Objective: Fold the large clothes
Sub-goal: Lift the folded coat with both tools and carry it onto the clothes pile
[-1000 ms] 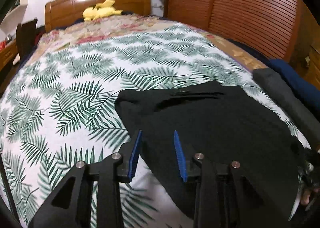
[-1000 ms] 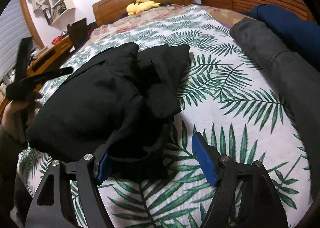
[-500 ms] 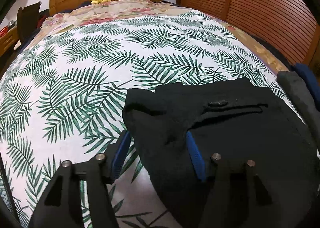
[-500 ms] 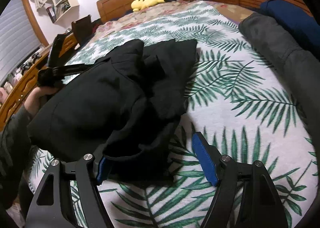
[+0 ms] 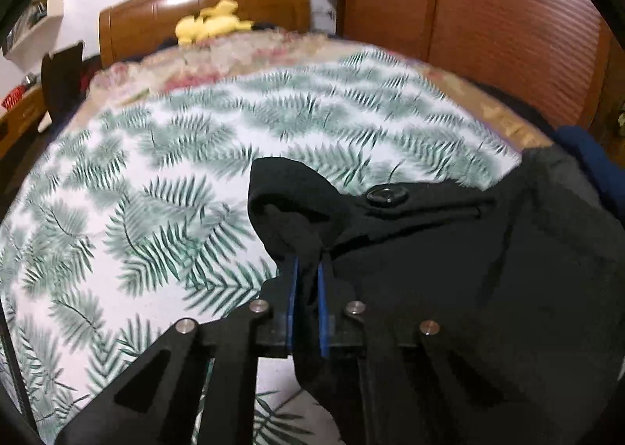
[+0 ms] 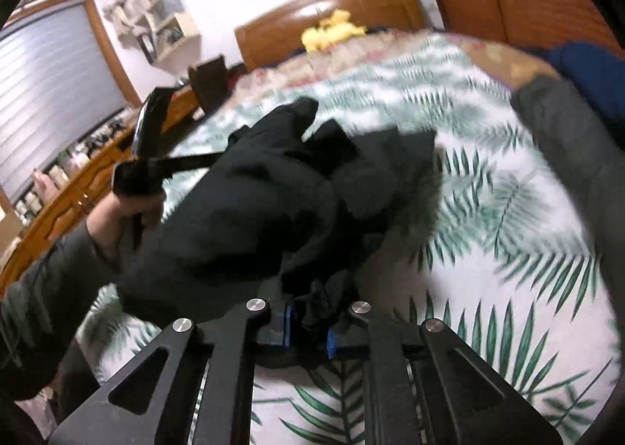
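A large black garment (image 5: 449, 273) with a dark button (image 5: 386, 196) lies bunched on the palm-leaf bedspread (image 5: 148, 187). My left gripper (image 5: 307, 273) is shut on the garment's left edge, with black cloth pinched between the blue pads. In the right wrist view the same garment (image 6: 265, 210) is lifted in a heap, and my right gripper (image 6: 308, 324) is shut on a fold of it. The left gripper (image 6: 144, 168) and the hand holding it show at the garment's far left side.
A grey garment (image 6: 570, 156) and a blue one (image 6: 586, 66) lie along the bed's right edge. A yellow plush toy (image 5: 207, 21) sits by the wooden headboard (image 5: 203, 8). A wooden dresser (image 6: 74, 187) with bottles stands left of the bed. Slatted wardrobe doors (image 5: 508, 27) rise at the right.
Both grippers have closed on the black garment; one second ago both were open around its edges. The garment is now pulled up off the bed.
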The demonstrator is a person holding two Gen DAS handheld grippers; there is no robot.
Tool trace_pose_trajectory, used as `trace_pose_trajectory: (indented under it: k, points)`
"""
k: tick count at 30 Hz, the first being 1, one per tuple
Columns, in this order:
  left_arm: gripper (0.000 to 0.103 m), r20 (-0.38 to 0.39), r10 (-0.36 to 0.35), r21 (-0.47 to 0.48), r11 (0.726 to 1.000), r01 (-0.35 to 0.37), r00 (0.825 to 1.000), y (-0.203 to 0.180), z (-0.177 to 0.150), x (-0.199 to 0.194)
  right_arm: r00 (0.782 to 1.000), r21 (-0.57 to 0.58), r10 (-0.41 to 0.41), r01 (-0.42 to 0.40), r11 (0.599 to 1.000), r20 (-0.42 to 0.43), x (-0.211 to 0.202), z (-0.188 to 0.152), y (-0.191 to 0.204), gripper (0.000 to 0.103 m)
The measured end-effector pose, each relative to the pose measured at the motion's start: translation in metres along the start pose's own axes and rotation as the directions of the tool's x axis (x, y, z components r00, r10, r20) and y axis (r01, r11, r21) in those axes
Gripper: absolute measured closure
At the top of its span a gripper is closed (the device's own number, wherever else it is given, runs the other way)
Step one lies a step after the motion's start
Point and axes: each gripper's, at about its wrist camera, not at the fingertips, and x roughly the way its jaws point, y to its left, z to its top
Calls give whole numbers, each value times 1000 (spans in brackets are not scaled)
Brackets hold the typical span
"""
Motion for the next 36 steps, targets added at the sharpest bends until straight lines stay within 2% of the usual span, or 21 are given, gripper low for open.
trace_pose_trajectory:
  k: [4,7,9,13,16,18,19,22,23,25,28,31,33,34,35,36]
  points:
    - [99,85,-4,24,1000,2,996,-24,22,-44,998,-67,-5,9,998,59,-22,23,11,95]
    - [100,165,-12,47,999,4,986,-56,46,-78,994,-112,-31,42,993,100,-44,46,10,96]
    - [100,211,-36,58,998,24,977,-82,64,-94,987,-136,-54,75,988,152,-73,66,4,96]
    - [99,278,-116,102,991,90,953,-147,100,-117,959,-186,-129,179,966,252,-141,101,-11,96]
    - [99,312,-188,144,978,149,931,-201,126,-125,920,-186,-216,287,940,327,-204,123,-35,96]
    - [99,321,-243,171,965,196,915,-238,141,-124,894,-174,-272,349,921,356,-233,130,-50,96]
    - [99,320,-262,179,961,213,911,-250,144,-124,875,-160,-309,388,908,372,-252,134,-61,96]
    - [99,298,-324,204,941,272,898,-296,159,-113,836,-120,-385,461,879,392,-287,132,-84,96]
    - [98,279,-339,214,934,286,898,-316,160,-106,822,-107,-417,489,866,387,-295,129,-94,96]
    - [96,244,-353,213,928,305,903,-331,161,-93,806,-80,-467,526,847,363,-304,120,-114,96]
    - [95,164,-365,212,920,329,916,-353,156,-67,791,-30,-534,567,823,300,-307,99,-144,95]
    - [95,160,-359,255,915,313,920,-365,143,-67,764,14,-598,614,790,243,-303,80,-167,92]
    - [94,144,-366,256,911,323,919,-366,137,-70,752,56,-621,626,778,220,-304,70,-178,74]
    - [93,134,-377,258,906,335,916,-363,134,-73,737,64,-640,643,763,217,-305,68,-180,64]
    - [91,132,-380,261,905,337,916,-365,132,-75,707,73,-671,674,735,225,-307,66,-180,42]
    - [89,133,-379,266,904,335,916,-363,128,-79,680,79,-692,697,713,244,-312,64,-179,34]
